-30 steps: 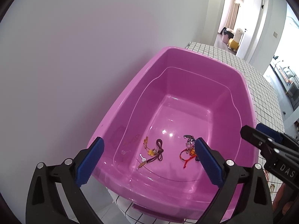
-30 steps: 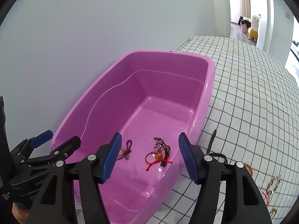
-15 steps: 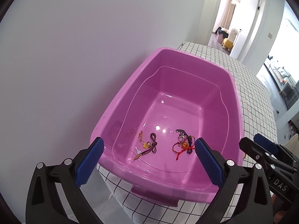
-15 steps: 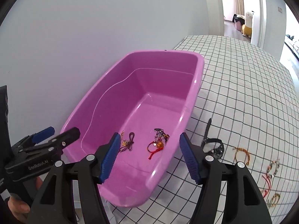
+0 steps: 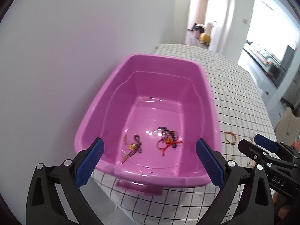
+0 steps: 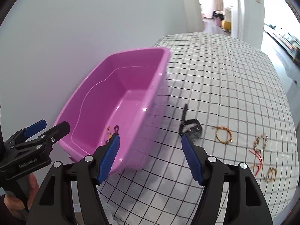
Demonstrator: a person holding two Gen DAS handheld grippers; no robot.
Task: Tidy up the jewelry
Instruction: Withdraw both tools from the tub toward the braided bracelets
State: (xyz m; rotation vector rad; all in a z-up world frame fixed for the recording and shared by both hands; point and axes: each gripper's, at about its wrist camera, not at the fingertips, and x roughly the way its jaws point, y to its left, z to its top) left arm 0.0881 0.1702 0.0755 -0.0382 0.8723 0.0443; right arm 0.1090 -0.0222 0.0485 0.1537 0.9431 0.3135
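Note:
A pink plastic tub (image 5: 210, 101) sits on the checked cloth by the wall. Inside lie a dark cord bracelet with gold charms (image 5: 135, 146) and a tangle of red cord pieces (image 5: 168, 142). My left gripper (image 5: 149, 150) hovers open over the tub's near end, holding nothing. My right gripper (image 6: 150, 140) hangs over the tub's right rim and the cloth; its jaws are opening and nothing is between them. On the cloth to its right lie a black watch (image 6: 191, 127), a gold bracelet (image 6: 223, 135), a beaded bracelet (image 6: 260, 142), a red cord (image 6: 256, 159) and a small gold ring (image 6: 271, 175).
A plain wall stands close behind the tub (image 6: 120, 86). The checked cloth (image 6: 234, 78) stretches away to the right toward an open doorway. The left gripper (image 6: 52, 126) and the hand holding it show at the left edge of the right wrist view.
Both grippers have pulled back and to the right from the tub, which now looks smaller and further left. The loose jewelry on the cloth has come into the right wrist view.

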